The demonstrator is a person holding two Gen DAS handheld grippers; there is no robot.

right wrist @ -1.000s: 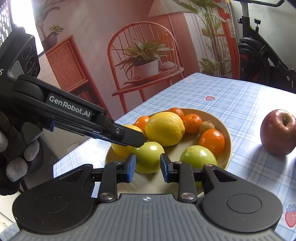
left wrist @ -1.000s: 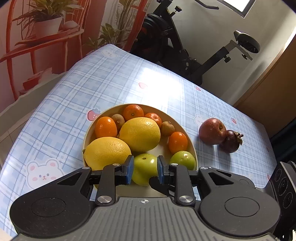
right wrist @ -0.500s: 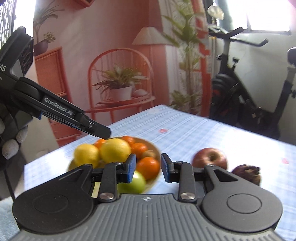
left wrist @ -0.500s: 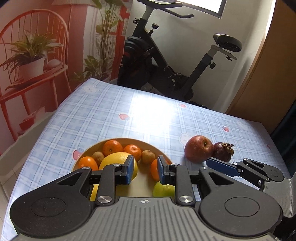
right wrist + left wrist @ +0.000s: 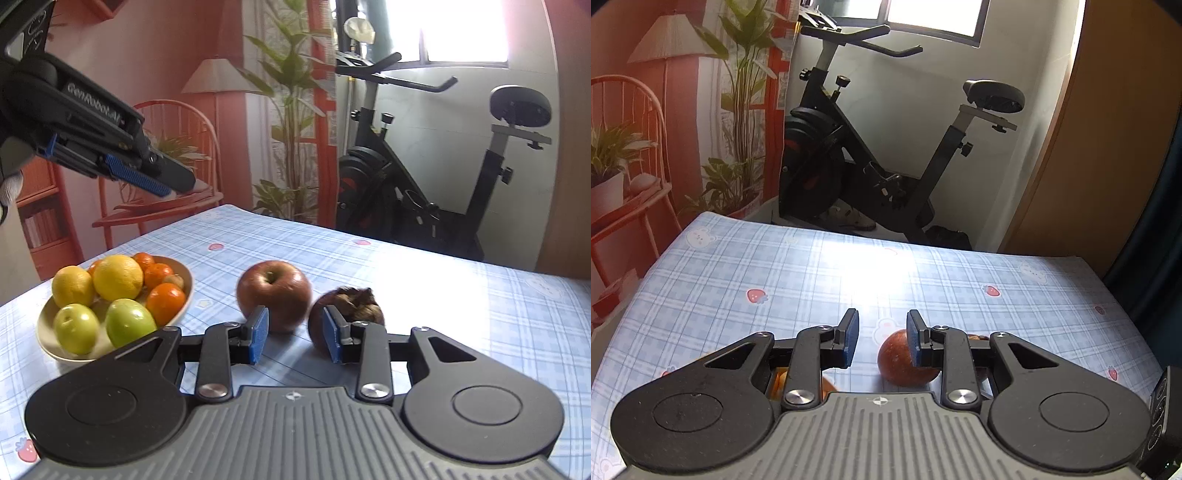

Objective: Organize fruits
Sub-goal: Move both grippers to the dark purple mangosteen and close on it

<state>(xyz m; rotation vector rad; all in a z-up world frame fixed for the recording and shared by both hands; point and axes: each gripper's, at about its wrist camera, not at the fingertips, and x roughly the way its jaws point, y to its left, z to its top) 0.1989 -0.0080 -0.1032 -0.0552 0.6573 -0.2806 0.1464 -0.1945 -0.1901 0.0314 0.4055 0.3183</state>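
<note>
Red apple (image 5: 274,293) sitting loose on the checked tablecloth (image 5: 443,295), dark mangosteen (image 5: 347,314) just beside it on the right, both still outside the cream bowl (image 5: 50,341) at near left. Bowl already holding lemons, small oranges and two green fruits. Right gripper (image 5: 293,334) hovering low just in front of the pair, jaws apart, clamping nothing, the gap lining up between apple and mangosteen. Left gripper (image 5: 881,341) hanging above the table, jaws likewise apart and empty, looking out over the apple (image 5: 905,363). Seemingly lining up on the two stragglers, pick not yet made. Calling next for choosing one fruit, likely shifting to centre on it, pushing forward until the pads straddle it, then squeezing gently; round fruit, so watching for a roll away.
</note>
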